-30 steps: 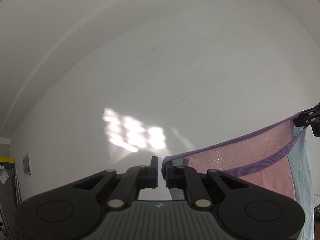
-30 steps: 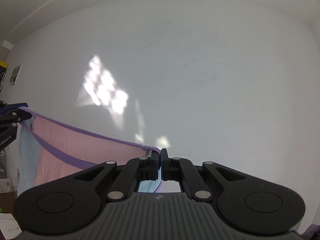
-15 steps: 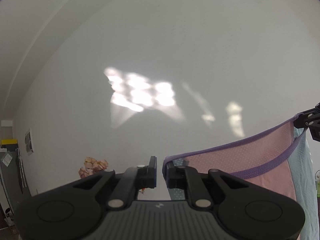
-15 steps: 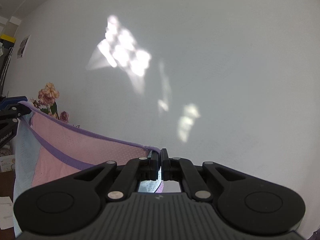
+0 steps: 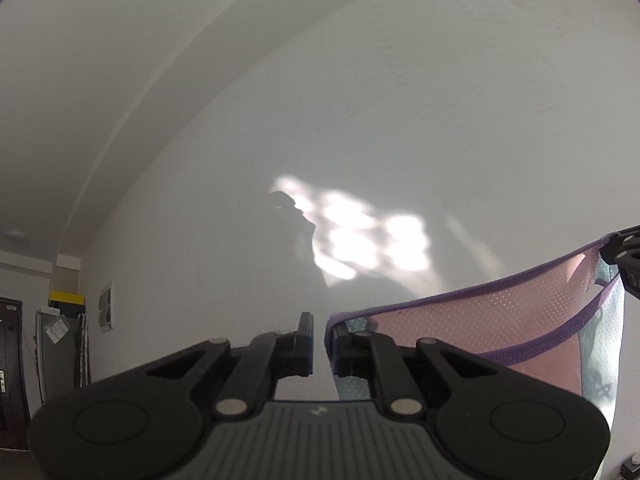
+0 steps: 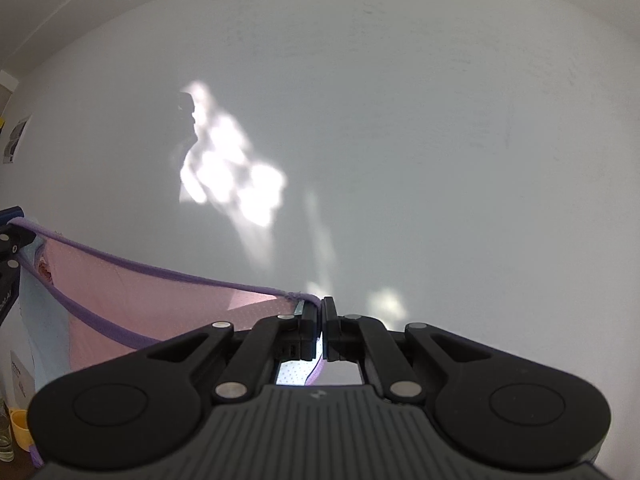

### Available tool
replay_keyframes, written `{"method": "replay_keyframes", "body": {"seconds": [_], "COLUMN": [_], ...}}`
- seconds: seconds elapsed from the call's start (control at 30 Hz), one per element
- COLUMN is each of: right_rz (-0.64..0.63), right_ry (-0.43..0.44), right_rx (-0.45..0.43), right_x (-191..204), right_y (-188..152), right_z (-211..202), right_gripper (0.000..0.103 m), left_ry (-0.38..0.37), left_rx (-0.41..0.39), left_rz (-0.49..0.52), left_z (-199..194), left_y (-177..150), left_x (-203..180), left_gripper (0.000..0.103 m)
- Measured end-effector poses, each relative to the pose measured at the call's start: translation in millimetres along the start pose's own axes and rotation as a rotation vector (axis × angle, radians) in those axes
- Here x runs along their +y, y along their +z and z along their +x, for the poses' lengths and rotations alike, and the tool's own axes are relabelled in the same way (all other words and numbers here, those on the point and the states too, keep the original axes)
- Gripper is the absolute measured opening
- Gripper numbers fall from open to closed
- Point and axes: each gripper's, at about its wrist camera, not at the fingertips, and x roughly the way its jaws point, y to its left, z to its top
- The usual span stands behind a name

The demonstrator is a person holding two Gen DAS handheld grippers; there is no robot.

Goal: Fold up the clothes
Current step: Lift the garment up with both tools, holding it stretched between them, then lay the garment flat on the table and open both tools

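Left gripper (image 5: 320, 338): jaws nearly together, pinching the purple-edged corner of the pink mesh garment (image 5: 472, 332). The garment hangs in the air, stretched between both grippers before a white wall (image 5: 400, 100) with a sunlit patch (image 5: 372, 240). Right gripper (image 6: 321, 320): jaws pressed together, clamping the garment's opposite purple hem corner.

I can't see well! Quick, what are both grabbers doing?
Left gripper: cannot tell whether it pinches the pink garment.
Right gripper: closed on it.
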Motion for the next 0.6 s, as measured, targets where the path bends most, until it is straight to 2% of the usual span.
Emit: {"method": "replay_keyframes", "body": {"seconds": [0.07, 0.17, 0.27, 0.33, 0.4, 0.43, 0.53, 0.6], "right_rz": [-0.009, -0.061, -0.103, -0.13, -0.169, -0.189, -0.238, -0.239], "right_ry": [0.015, 0.054, 0.147, 0.235, 0.317, 0.34, 0.367, 0.367], "right_rx": [0.012, 0.047, 0.078, 0.107, 0.16, 0.192, 0.328, 0.447], "right_x": [-1, -5, -12, -24, -36, -42, -57, -69], "right_y": [-12, -52, -107, -145, -187, -210, -278, -315], "right_z": [-8, -26, -63, -99, -143, -166, -225, -250], "right_gripper": [0.001, 0.001, 0.001, 0.001, 0.001, 0.001, 0.001, 0.001], "left_ry": [-0.04, -0.108, -0.172, -0.244, -0.335, -0.4, -0.583, -0.636], "left_rx": [-0.016, -0.016, -0.007, 0.018, 0.081, 0.138, 0.302, 0.369], "left_rz": [0.019, 0.088, 0.197, 0.251, 0.292, 0.3, 0.3, 0.309], "left_z": [-17, -67, -146, -207, -265, -292, -359, -388], "left_y": [-8, -36, -79, -113, -146, -163, -202, -221], "left_x": [-2, -11, -24, -31, -39, -45, -68, -85], "left_gripper": [0.009, 0.009, 0.009, 0.009, 0.009, 0.009, 0.008, 0.008]}}
